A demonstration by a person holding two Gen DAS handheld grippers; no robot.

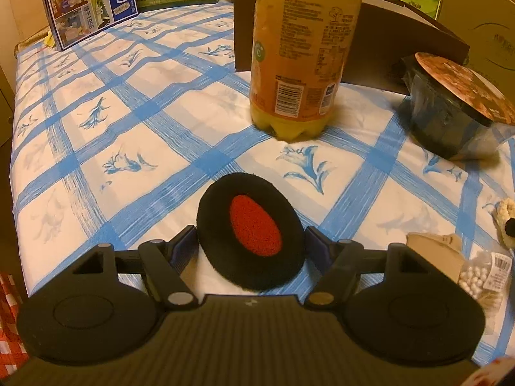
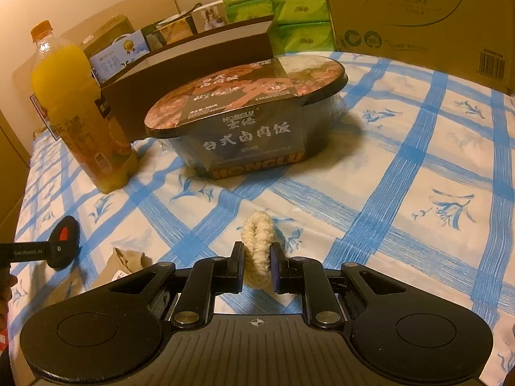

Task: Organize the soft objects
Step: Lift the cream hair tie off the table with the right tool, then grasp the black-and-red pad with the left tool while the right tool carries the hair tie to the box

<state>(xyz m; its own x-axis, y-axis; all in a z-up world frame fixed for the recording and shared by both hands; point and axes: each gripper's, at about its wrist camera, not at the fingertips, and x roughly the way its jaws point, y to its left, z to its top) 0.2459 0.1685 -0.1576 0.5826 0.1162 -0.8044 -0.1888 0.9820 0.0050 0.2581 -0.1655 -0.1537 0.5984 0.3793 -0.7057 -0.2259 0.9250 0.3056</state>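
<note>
My left gripper [image 1: 251, 241] is shut on a black oval ear pad with a red centre [image 1: 254, 228], held just above the blue-checked cloth. The pad also shows in the right wrist view [image 2: 64, 241] at the far left, with the left gripper on it. My right gripper [image 2: 256, 263] is shut on a cream fluffy scrunchie [image 2: 257, 244], squeezed upright between the fingers. The scrunchie's edge shows at the right in the left wrist view [image 1: 505, 209].
An orange juice bottle [image 1: 302, 54] stands ahead of the left gripper. A black instant-rice bowl [image 2: 251, 122] sits ahead of the right gripper. A dark brown box [image 2: 193, 64], milk cartons [image 1: 87, 6], green tissue packs [image 2: 296, 9] and a cardboard box [image 2: 418, 16] line the back. A beige packet [image 2: 125, 263] lies between the grippers.
</note>
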